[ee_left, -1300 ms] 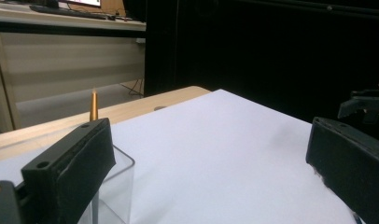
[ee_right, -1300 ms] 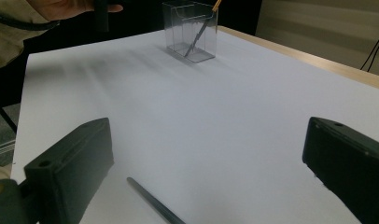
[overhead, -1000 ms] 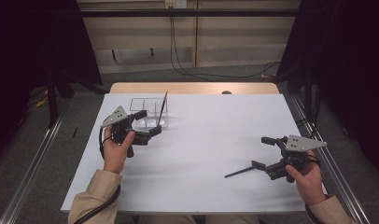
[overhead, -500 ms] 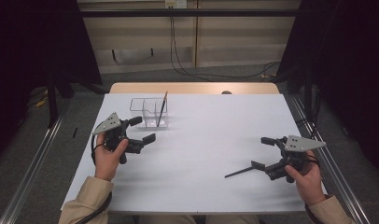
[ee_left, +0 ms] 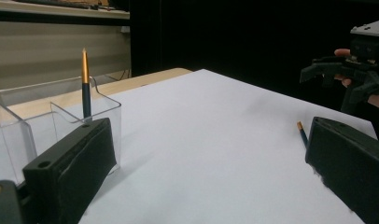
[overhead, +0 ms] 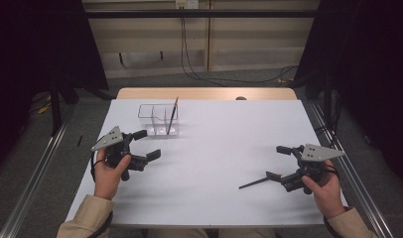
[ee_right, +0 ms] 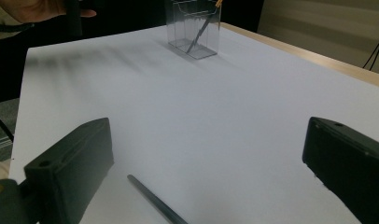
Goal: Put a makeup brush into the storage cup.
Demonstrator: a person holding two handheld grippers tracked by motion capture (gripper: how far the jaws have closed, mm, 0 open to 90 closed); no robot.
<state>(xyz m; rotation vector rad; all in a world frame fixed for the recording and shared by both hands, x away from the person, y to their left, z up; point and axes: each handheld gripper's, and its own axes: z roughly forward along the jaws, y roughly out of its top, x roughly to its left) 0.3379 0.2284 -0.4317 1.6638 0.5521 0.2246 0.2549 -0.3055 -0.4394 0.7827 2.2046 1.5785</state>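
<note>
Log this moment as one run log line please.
left gripper: open, empty | right gripper: open, by pen on table | second pen: in clear holder

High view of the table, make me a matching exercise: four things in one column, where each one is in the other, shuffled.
Things:
1. clear organizer
2. standing pencil
3. loose pencil
4. left gripper

Places:
A. lying flat beside the right gripper
B. far left part of the table
C. held open, short of the organizer
D. leaning inside the organizer

Pairs: 1-B, 2-D, 3-A, 4-C
</note>
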